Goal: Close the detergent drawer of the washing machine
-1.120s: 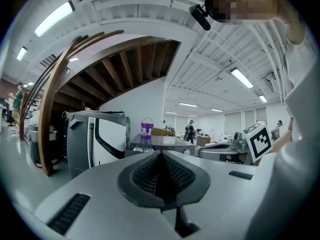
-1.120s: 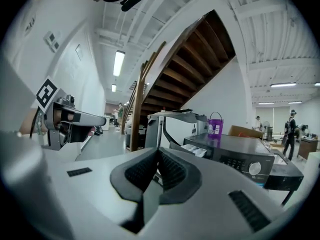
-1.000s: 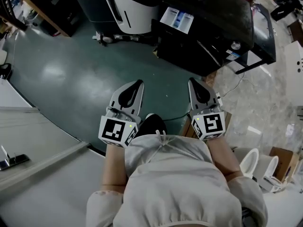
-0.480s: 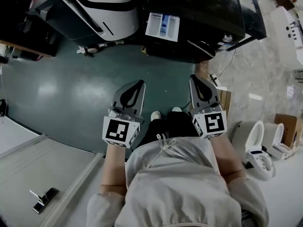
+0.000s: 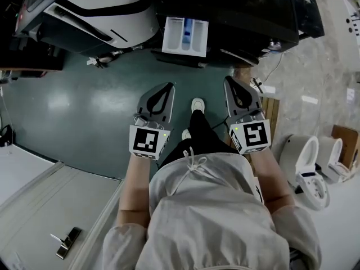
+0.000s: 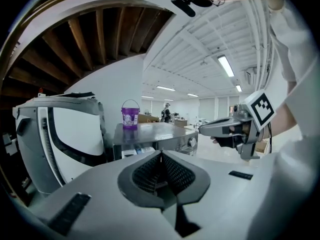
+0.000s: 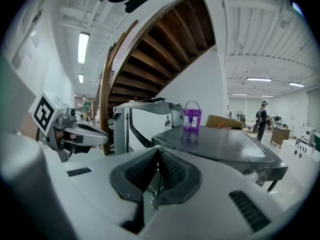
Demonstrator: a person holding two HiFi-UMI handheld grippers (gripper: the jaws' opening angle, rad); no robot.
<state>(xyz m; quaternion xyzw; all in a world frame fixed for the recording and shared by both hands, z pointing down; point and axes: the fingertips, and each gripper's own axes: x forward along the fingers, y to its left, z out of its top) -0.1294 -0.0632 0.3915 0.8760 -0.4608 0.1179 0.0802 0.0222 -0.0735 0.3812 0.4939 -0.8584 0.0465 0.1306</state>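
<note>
Since a push likely needs no grip, your left gripper (image 5: 167, 86) & right gripper (image 5: 229, 80) are both pinched together, empty, tips aimed fwd. Detergent drawer (image 5: 185, 36) juts out of the washing machine (image 5: 247, 10) well ahead of both tips, approx. between them, untouched.

Detergent drawer (image 5: 185, 36) wide open

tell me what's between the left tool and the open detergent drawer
Only bare green floor, seen in the head view, separates left tool and detergent drawer.
</note>
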